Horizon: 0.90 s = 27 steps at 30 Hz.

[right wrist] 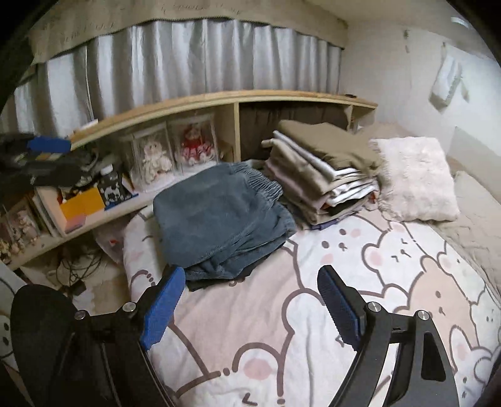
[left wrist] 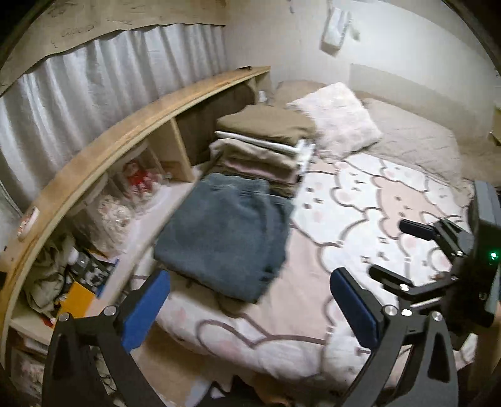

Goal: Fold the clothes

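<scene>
Both hand-held grippers, left (left wrist: 250,310) and right (right wrist: 249,308), are hovering wide open and empty; folded jeans (right wrist: 219,216) are lying by the stack (right wrist: 322,175) along the bed's (right wrist: 313,313) shelf-side edge, apparently finished.

1. Grey pleated curtains (right wrist: 188,59) hang under a beige valance (right wrist: 175,14).
2. A long wooden shelf unit (right wrist: 219,97) runs beside the bed (right wrist: 360,281), which has a cartoon-bear sheet.
3. White walls (right wrist: 391,56) close the corner, dimly lit.

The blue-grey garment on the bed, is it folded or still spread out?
Folded. The blue-grey garment lies as a compact rectangle with stacked layers showing at its near edge.
</scene>
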Available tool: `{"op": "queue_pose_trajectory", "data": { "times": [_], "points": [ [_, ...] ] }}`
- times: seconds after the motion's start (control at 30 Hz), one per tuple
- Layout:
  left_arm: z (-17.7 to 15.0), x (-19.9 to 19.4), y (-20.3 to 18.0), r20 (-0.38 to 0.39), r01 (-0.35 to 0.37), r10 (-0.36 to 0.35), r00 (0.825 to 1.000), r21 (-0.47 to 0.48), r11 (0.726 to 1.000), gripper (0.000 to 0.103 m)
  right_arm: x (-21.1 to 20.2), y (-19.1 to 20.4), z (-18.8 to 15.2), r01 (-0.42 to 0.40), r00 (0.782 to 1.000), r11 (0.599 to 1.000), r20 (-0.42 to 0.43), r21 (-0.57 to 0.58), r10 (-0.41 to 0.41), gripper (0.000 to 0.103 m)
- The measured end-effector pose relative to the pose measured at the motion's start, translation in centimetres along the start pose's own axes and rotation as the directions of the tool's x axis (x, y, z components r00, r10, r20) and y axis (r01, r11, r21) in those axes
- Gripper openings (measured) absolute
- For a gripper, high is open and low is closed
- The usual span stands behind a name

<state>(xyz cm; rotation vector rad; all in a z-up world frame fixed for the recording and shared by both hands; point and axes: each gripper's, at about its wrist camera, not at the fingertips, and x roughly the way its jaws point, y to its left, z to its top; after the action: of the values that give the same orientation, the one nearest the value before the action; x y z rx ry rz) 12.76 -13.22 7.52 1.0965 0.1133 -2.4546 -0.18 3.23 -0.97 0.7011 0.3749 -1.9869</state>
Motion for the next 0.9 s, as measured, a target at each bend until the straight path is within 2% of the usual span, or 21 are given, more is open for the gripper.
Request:
{"op": "queue_pose_trajectory", "data": {
  "times": [0.13, 0.33, 0.5, 0.7, 0.77, 0.9],
  "points": [
    [-0.8, -1.6, -3.6, 0.009, 0.043, -0.043, 0.999, -0.001, 0.999, 0.102, -2.9, -1.0, -0.7, 0.027, 0.999, 0.999, 0.029, 0.030, -0.028, 0.086],
    [-2.2, -1.4, -7.7, -0.027, 0.125, -0.127, 0.992, -0.058, 0.990, 0.102, -6.9, -3.8, -2.7, 0.091, 0.994, 0.991, 0.053, 0.094, -0.096, 0.087],
    [-3.3, -1.3, -10.6, 0.034, 0.125, -0.124, 0.992, -0.063, 0.990, 0.102, -9.8, -6.0, -4.5, 0.126, 0.988, 0.979, 0.067, 0.158, -0.138, 0.087],
    [-4.1, -0.6, -13.0, 0.109, 0.116, -0.108, 0.988, -0.066, 0.991, 0.102, -14.2, -7.3, -6.2, 0.178, 0.964, 0.960, 0.155, 0.218, -0.214, 0.087],
    [-4.2, -0.5, -13.8, 0.143, 0.104, -0.095, 0.985, -0.054, 0.993, 0.102, -15.6, -7.8, -6.8, 0.194, 0.953, 0.952, 0.183, 0.238, -0.240, 0.087],
    [-4.2, -0.5, -15.0, 0.233, 0.052, -0.045, 0.971, -0.026, 0.998, 0.102, -18.4, -8.4, -7.3, 0.260, 0.936, 0.937, 0.178, 0.232, -0.304, 0.087]
  ]
}}
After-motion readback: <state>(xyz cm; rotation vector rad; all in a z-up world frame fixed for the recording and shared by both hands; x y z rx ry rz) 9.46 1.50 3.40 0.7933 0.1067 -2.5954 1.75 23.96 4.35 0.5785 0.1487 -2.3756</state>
